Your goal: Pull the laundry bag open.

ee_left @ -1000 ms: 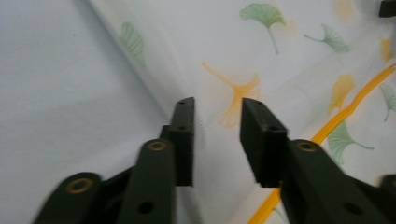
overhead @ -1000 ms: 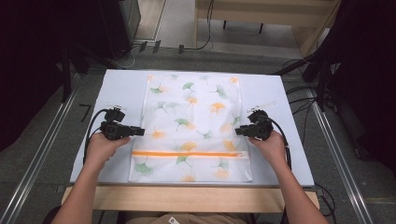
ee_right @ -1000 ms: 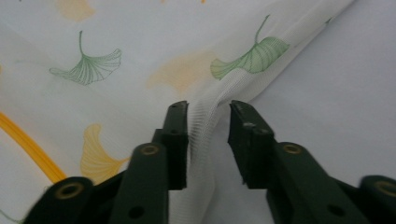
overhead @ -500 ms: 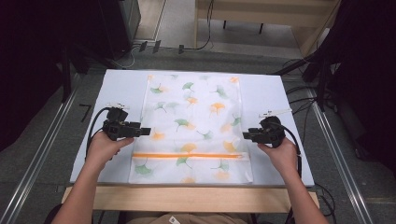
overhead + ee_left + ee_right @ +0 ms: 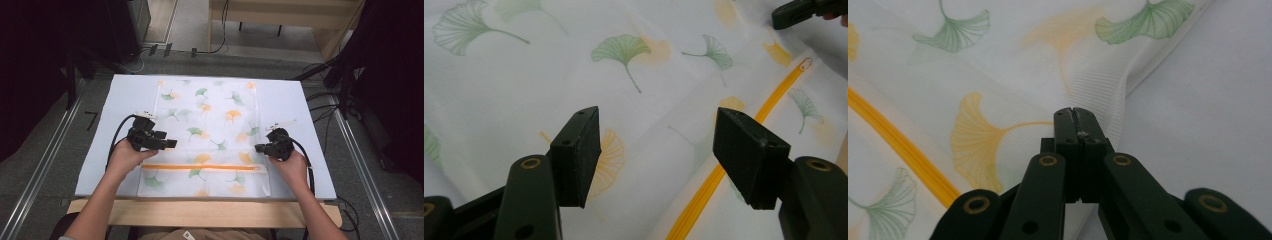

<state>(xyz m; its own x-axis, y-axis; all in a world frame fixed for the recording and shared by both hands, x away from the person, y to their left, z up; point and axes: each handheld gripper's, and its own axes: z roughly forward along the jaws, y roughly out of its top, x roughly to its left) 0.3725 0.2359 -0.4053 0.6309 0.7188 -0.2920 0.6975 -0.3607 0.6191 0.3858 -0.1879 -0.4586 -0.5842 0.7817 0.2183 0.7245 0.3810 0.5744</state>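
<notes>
A white mesh bag (image 5: 210, 130) printed with green and orange ginkgo leaves lies flat on the pale table (image 5: 310, 110). Its orange zipper (image 5: 200, 167) runs across near the front. My left gripper (image 5: 172, 144) hovers over the bag's left part. Its jaws have just been opening and stand open (image 5: 656, 150) with only the fabric (image 5: 574, 65) and zipper (image 5: 704, 195) below them. My right gripper (image 5: 259, 148) sits at the bag's right edge. Its jaws have just closed (image 5: 1073, 112) and pinch the fabric (image 5: 998, 65), which puckers there. It also appears far off (image 5: 784, 17).
The table's wooden front edge (image 5: 200, 212) lies close to the person. Bare table surface flanks the bag on both sides. Metal rails (image 5: 45, 170), cables (image 5: 325, 107) and dark equipment (image 5: 390, 75) surround the table on the floor.
The left gripper moved right over the bag and its jaws spread. The right gripper swung out to the right, then came back to the bag's right edge and closed.
</notes>
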